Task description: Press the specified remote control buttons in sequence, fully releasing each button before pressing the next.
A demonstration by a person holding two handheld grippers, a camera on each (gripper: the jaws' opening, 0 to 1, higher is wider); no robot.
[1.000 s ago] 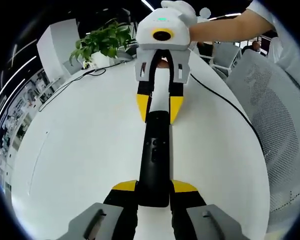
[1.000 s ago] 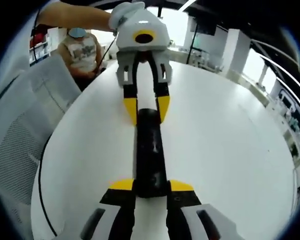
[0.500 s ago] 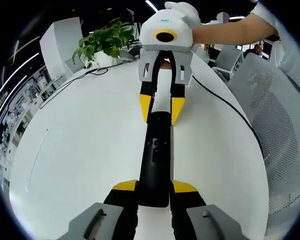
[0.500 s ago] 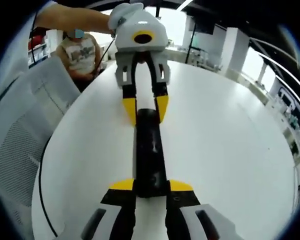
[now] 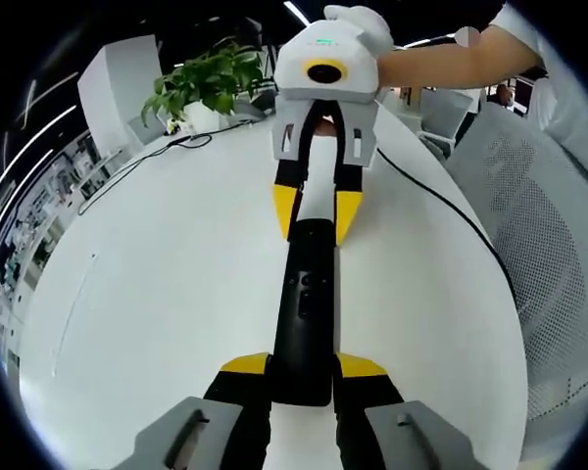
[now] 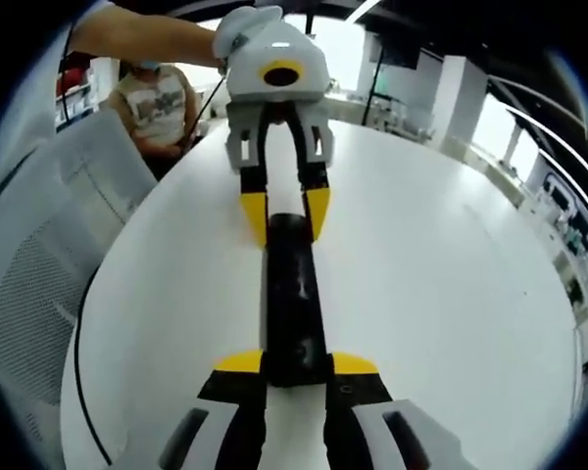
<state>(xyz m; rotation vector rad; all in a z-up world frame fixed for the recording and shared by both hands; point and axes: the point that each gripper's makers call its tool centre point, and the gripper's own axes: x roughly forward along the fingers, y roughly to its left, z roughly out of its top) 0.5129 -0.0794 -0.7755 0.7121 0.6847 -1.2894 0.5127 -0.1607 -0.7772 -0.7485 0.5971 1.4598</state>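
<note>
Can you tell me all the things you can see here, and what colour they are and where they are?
remote control: one, black, long, lying on the table, each end between the yellow tips of a gripper.
table: one, white, round-edged, under everything.
cable: one, black, running across the table toward the chair side.
plant: one, green leaves, at the far edge of the table in the left gripper view.
mesh chair: one, white-grey, beside the table.
seated person: one, in the background of the right gripper view.
left gripper: one, black and grey with yellow tips, closed on one end of the remote control.
right gripper: one, same colours, closed on the other end.
gloved hand: one, white, holding the right gripper.
</note>
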